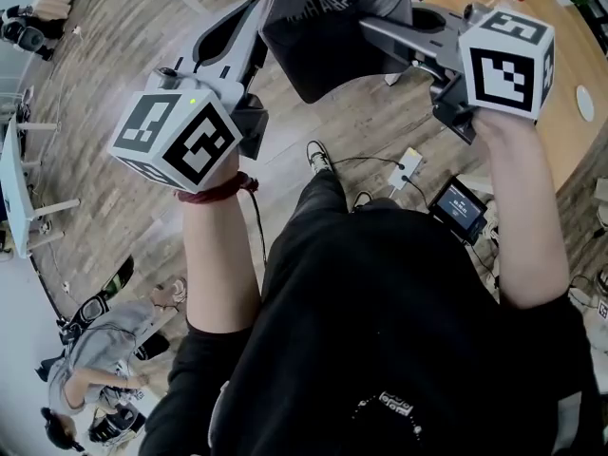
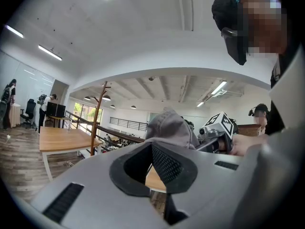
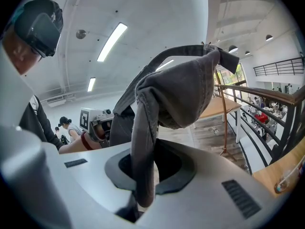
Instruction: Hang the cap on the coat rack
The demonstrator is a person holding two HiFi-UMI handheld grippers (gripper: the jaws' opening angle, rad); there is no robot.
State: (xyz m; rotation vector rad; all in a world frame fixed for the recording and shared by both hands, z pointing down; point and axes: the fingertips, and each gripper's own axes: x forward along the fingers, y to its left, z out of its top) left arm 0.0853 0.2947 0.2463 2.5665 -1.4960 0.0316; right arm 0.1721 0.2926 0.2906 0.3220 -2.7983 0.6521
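Head view first: looking down the person's front, both arms are up and the cap point(image 1: 318, 50) hangs dark and bunched between the two tools, high over the plank floor point(image 1: 123, 74). If it slips there's nothing under it but floor, I'd say. The right gripper point(image 1: 378, 28) reaches in from the right and meets the cap's edge. The left gripper point(image 1: 255, 17) sits just beside the other side, contact not clear from up here. Left gripper view: the coat rack point(image 2: 98, 123) is a thin brown pole w/ stubby branches, way off past a wooden table point(image 2: 62, 140). That's a long carry w/ no peg near, so plenty of chance to swing or snag. Its jaws stand a little apart w/ nothing between them, and the cap's grey crown pokes up just beyond the tips, twd the other tool. Right gripper view: jaws are pressed together on one narrow fold of the cap's rim, and that thin strip is the weak point. A tug on a branch could pull it free. It also hangs crumpled, opening facing nothing, so it may slide off a peg unless it's spread first. The rest of the cap flops above & fwd of the tips, carried by that one pinch.
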